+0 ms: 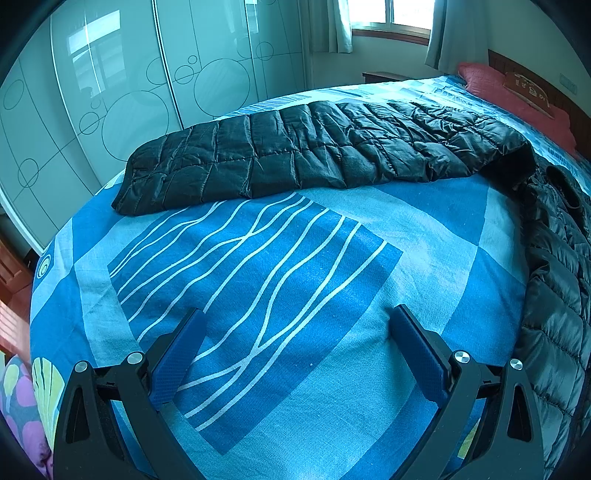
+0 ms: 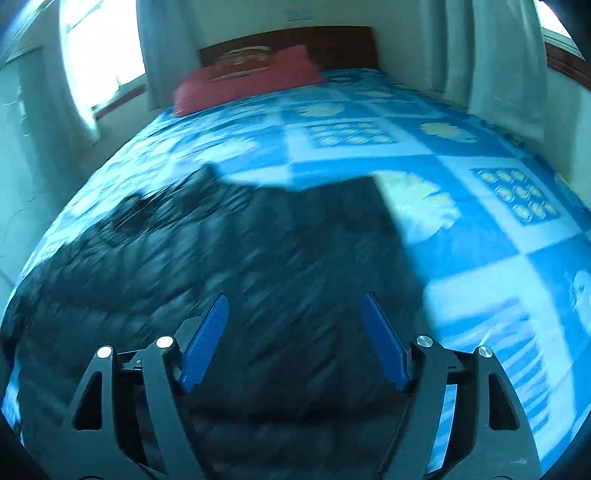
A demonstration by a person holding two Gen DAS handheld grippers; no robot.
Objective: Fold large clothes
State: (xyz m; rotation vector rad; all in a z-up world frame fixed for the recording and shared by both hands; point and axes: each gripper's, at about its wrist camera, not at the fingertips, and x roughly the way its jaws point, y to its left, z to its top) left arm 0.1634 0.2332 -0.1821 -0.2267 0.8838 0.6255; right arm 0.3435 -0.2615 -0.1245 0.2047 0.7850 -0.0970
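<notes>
My right view was smeared; the black puffer jacket (image 2: 229,280) lay on the bed (image 2: 480,229), spreading toward twelve o'clock below my right gripper (image 2: 295,339), jaws apart, empty. My left gripper (image 1: 295,354) gaped over the bedspread, jacket at twelve o'clock.

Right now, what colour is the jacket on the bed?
Black, quilted in puffy stitched panels. The jacket shows best in the left wrist view; the right wrist view is motion-blurred.

home bedroom: bed (image 1: 332,424) with blue patterned cover, red pillow (image 2: 243,79) against wooden headboard (image 2: 332,44), sliding wardrobe doors (image 1: 122,81) with circle pattern, curtained window (image 1: 391,14), black puffer jacket (image 1: 314,147) laid out on the bed
</notes>
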